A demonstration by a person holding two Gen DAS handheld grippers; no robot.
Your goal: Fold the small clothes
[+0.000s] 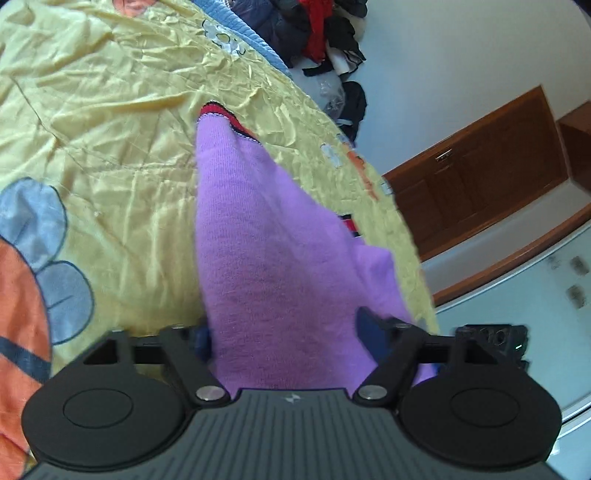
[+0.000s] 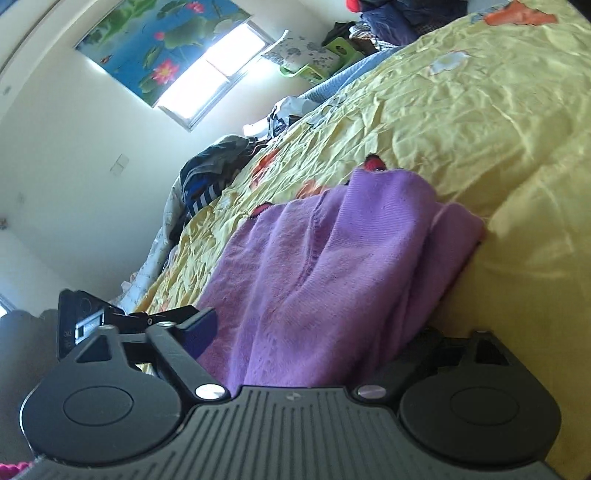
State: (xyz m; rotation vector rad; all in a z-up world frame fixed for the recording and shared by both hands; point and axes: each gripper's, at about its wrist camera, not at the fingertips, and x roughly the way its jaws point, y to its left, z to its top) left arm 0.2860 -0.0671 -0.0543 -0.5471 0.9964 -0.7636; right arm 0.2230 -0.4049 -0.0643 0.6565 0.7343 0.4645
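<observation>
Left gripper (image 1: 288,332): nearest my left camera; the purple garment (image 1: 258,236) fills the gap between its fingers, which look closed onto the cloth, though the left finger is mostly hidden behind it
Right gripper (image 2: 306,332): nearest my right camera; I see its left finger (image 2: 197,328) beside the same cloth, the other finger is buried under a fold, so I cannot tell how firmly it is pinched
Garment: I hold it by its near edge in both grippers; from there it runs away from me and drapes onto the quilt (image 1: 110,147), with red-and-black trim (image 1: 221,110) showing at the far end in the left view
Garment in right view (image 2: 332,251): rumpled, with a seam running down it and a thick fold bunched toward the right side
Quilt: yellow, heavily creased, with blue and orange cartoon patches (image 1: 40,236); it lies under the garment and spreads well past it
Clothes pile (image 1: 314,33): dark and red items heaped past the far edge of the quilt
Striped clothes (image 2: 207,177): another heap at the quilt's edge in the right view
Cabinet (image 1: 480,166): brown wood, against the pale wall, well apart from the bed
Window (image 2: 218,70): bright, far wall, beside a lotus picture (image 2: 159,37)
</observation>
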